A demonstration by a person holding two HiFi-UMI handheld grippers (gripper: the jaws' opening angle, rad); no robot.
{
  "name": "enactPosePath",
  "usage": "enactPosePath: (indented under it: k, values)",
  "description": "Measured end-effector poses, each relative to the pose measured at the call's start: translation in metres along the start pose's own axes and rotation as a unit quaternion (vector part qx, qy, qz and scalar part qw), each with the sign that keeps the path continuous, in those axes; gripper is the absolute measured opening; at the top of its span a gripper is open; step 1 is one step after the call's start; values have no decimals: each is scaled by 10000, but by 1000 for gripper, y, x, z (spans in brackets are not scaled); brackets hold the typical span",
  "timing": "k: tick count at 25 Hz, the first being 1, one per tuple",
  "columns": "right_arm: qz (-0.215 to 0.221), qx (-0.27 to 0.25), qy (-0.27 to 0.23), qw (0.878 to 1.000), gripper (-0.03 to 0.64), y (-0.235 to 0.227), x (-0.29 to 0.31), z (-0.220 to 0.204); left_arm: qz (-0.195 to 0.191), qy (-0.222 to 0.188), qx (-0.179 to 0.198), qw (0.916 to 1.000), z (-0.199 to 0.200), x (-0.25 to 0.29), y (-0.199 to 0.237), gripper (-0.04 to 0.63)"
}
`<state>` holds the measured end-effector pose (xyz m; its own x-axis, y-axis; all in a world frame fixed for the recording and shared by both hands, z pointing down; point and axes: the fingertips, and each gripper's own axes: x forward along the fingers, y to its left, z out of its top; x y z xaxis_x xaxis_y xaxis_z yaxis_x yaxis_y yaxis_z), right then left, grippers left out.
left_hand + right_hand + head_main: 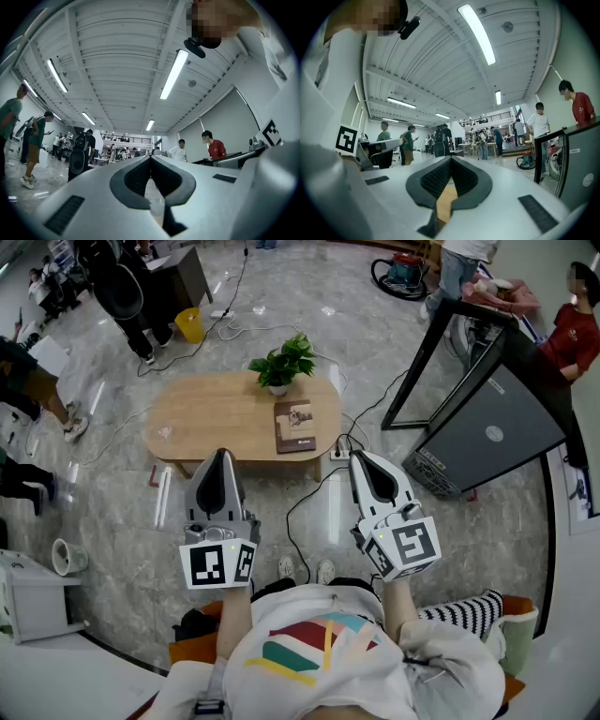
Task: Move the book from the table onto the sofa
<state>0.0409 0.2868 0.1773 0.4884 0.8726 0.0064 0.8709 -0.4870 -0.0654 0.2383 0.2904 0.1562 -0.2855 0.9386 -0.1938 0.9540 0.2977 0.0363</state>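
The book lies near the table's right edge. The left tongs and right tongs are both pressed together on nothing, short of its near edge.

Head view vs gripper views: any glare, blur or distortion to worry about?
Head view: strong barrel bend and dark corners; light streaks glare on the floor, but the book and table are sharp. Left gripper view: heavy fisheye, ceiling lamp blown out. Right gripper view: same fisheye, its lamp blown out too, background people small but fairly clear.
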Motion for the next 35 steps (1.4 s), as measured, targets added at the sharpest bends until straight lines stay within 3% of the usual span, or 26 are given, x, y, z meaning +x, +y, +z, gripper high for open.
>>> enactPosePath:
  k: [13,22,29,35]
  values:
    - [61,-179,38,9998,12,-31,-3,-1,90,30,-92,9999,-17,15,-14,6]
    - [147,-42,637,9979,12,-55,8,-55,324,169,-114,9993,-57,24,-3,6]
    - [137,-2,898,9959,12,-54,88,-78,192,147,-187,9995,-93,74,50,6]
    - [167,-42,897,9958,12,-46,184,-73,-6,172,-230,9996,-118,138,100,6]
